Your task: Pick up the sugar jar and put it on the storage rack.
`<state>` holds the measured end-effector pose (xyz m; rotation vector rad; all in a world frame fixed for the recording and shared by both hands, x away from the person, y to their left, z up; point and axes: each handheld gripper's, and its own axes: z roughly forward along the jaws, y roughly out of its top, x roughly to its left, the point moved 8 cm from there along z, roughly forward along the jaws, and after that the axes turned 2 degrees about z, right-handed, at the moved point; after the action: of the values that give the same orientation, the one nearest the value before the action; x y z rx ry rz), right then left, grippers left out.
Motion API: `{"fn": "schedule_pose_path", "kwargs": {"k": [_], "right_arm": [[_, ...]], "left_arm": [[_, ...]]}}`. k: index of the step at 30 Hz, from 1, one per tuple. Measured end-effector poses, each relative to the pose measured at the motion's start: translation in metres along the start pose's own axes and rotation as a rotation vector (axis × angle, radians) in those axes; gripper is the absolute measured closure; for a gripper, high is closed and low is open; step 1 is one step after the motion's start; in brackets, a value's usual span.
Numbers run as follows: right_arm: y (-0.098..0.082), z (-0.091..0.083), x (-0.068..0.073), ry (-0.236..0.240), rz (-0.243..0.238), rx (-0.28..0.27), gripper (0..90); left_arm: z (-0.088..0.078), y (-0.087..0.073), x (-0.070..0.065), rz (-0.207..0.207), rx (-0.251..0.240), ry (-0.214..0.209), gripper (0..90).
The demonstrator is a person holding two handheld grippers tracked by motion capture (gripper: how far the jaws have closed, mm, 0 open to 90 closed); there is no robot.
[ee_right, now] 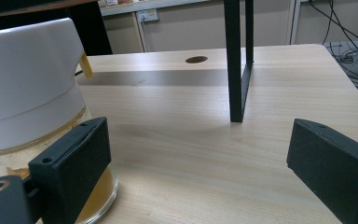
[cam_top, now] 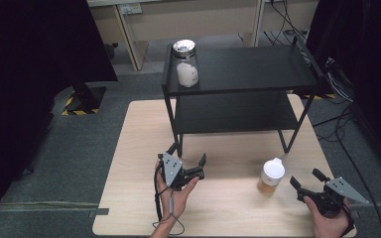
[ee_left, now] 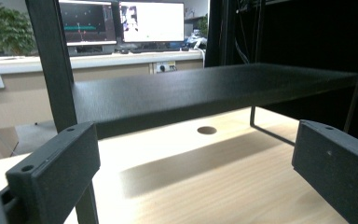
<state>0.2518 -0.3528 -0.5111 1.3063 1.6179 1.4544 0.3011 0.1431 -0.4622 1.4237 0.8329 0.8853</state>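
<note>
A jar with a white lid and amber contents (cam_top: 271, 176) stands on the wooden table (cam_top: 139, 198), front right. My right gripper (cam_top: 306, 177) is open just to its right, level with it. In the right gripper view the jar (ee_right: 32, 93) is at the left, right behind the left jaw and outside the gap of the right gripper (ee_right: 205, 168). My left gripper (cam_top: 188, 154) is open and empty near the front left leg of the black shelf (cam_top: 238, 69). In its own view the left gripper (ee_left: 196, 177) faces the lower shelf board (ee_left: 205, 93).
A glass jar with a silver lid and white contents (cam_top: 185, 63) stands on the shelf's top left corner. Shelf legs (ee_right: 235, 60) rise from the table near both grippers. A cable hole (ee_left: 207, 130) is in the table under the shelf. Cables lie on the floor at right (cam_top: 342, 84).
</note>
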Motion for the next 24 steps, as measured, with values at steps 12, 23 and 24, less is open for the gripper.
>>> {"fn": "schedule_pose_path", "kwargs": {"k": [12,23,24], "right_arm": [[0.000,0.000,0.000,-0.001,-0.003,0.000,6.2],[0.000,0.000,0.000,0.001,-0.003,-0.001,6.2],[0.000,0.000,0.000,0.001,-0.004,-0.002,6.2]], "left_arm": [[-0.004,-0.027,0.001,-0.032,0.066,-0.002,0.3],[0.001,-0.049,0.003,-0.063,0.156,-0.006,0.3],[0.000,-0.051,0.003,-0.065,0.164,-0.006,0.3]]}}
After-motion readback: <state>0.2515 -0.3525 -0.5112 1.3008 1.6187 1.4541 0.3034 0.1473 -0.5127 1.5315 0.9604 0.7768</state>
